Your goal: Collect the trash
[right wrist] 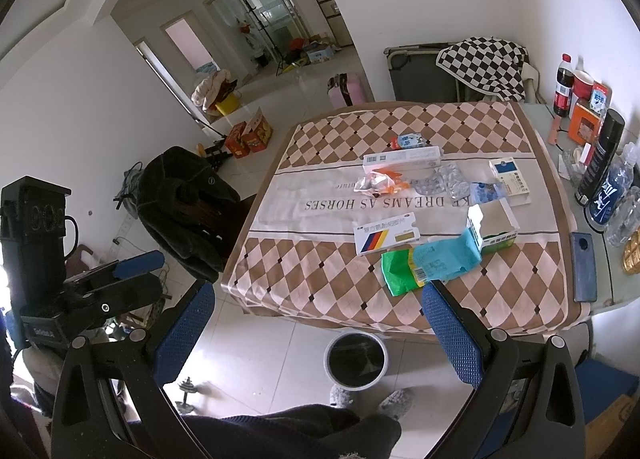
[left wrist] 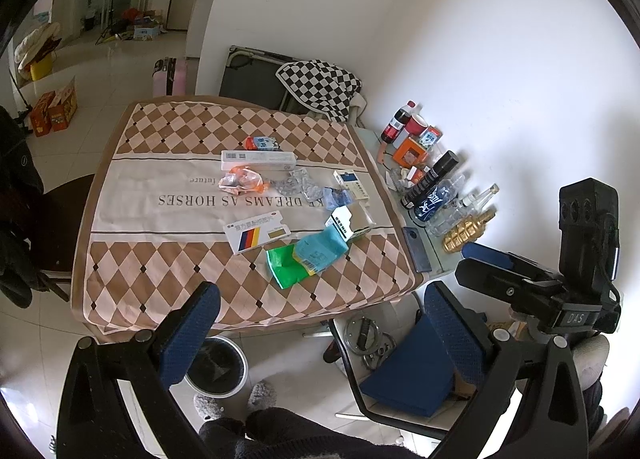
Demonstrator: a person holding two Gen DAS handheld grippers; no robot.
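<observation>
A: How are the two grippers held?

B: The left gripper (left wrist: 320, 307) is held above the near edge of the table (left wrist: 120, 259), its blue-padded jaws spread wide, and nothing is gripped between them. The right gripper (right wrist: 320, 307) is held the same way, jaws wide apart and empty. Each gripper is seen from the other's camera, off to the side, and there too nothing is held.

A: Where is the trash found?

B: It is scattered over the middle of the diamond-patterned cloth (right wrist: 500, 291). A green wrapper (right wrist: 396, 273) is lain nearest the front edge, overlapped by a teal packet (right wrist: 444, 259). Just behind these a flat box with black, red and yellow stripes (right wrist: 386, 233) is placed, and beside it an opened white carton (right wrist: 494, 225). Farther back a crumpled orange-and-clear wrapper (right wrist: 378, 183), silver blister packs (right wrist: 444, 183), a long white box (right wrist: 402, 159) and a small blue-and-white box (right wrist: 510, 175) are seen.

A: And the bin?

B: A round bin (right wrist: 356, 359) with a dark liner is stood on the tiled floor just before the table's near edge, below the grippers. Grey slippers (right wrist: 394, 401) are seen beside it. A dark phone (right wrist: 584, 267) is lain on the table's right edge, near bottles (right wrist: 608, 195).
</observation>
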